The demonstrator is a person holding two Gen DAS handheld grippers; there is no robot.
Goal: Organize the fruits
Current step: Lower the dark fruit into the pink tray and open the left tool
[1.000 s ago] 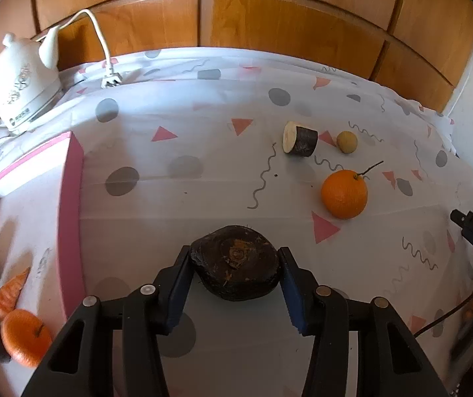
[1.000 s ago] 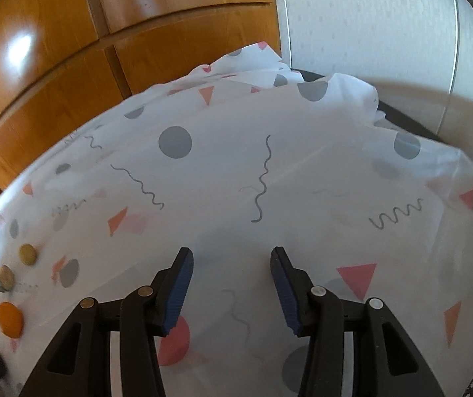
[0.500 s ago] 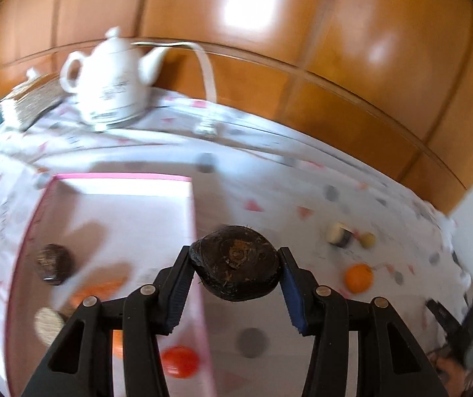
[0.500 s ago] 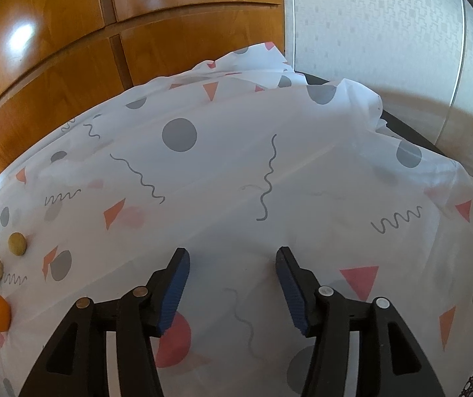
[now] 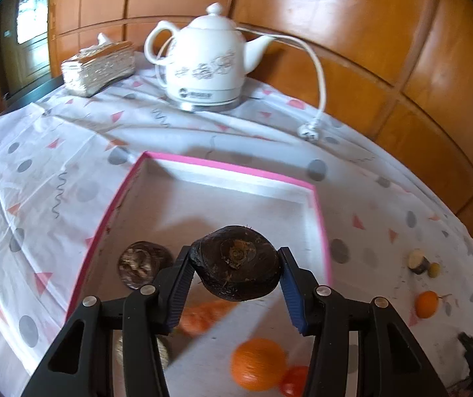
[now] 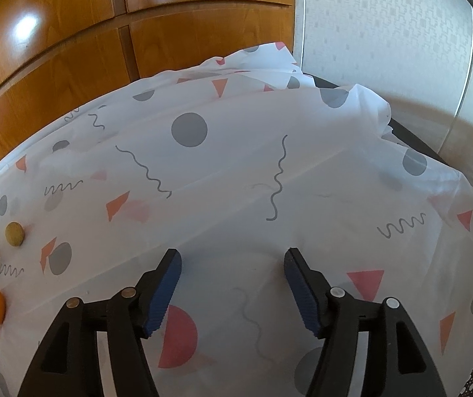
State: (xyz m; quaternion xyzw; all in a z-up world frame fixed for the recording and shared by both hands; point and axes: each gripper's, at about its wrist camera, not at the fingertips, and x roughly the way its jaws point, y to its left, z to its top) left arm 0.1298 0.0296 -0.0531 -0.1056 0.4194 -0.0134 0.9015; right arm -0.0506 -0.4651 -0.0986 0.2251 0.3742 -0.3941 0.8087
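A white kettle (image 5: 203, 69) stands on the patterned tablecloth (image 5: 54, 165) by the wood panelling (image 5: 368, 33); its cord (image 5: 319, 76) trails to a plug (image 5: 309, 131) lying on the cloth. A tissue box (image 5: 99, 66) sits just beside the kettle.

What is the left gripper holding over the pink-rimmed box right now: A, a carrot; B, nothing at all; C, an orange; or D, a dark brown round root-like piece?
D: the left gripper has its blue pads pressed on both sides of the dark brown round piece, held above the pink-rimmed box, while the orange lies down inside the box.
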